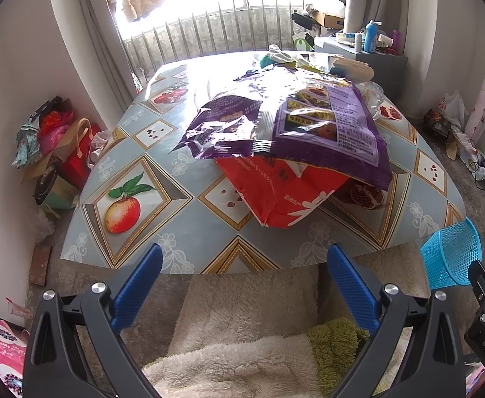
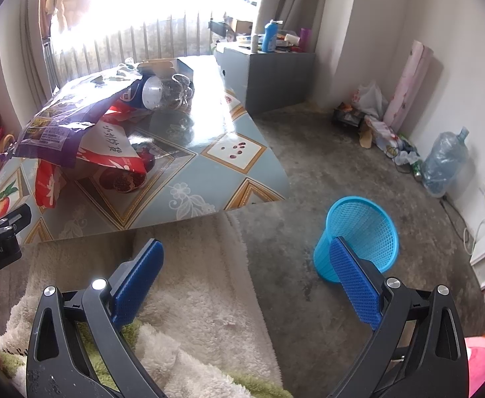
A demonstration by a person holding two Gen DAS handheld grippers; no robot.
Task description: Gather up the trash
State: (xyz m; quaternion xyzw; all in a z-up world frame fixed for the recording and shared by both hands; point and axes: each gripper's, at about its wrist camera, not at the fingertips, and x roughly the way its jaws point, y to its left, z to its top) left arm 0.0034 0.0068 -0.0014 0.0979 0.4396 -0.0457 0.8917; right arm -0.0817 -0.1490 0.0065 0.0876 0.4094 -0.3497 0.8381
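A purple snack bag lies on top of a red bag in the middle of the fruit-patterned table. More wrappers and a clear plastic bottle sit behind them. My left gripper hangs open at the table's near edge, holding nothing. In the right wrist view the purple bag and red bag lie at upper left. My right gripper is open and empty, off the table's right corner. A blue mesh basket stands on the floor just beyond its right finger; the basket shows at right.
A fluffy cream and green blanket lies below both grippers. A grey cabinet with bottles stands behind the table. Bags pile up at the left wall. A big water jug and clutter line the right wall on the concrete floor.
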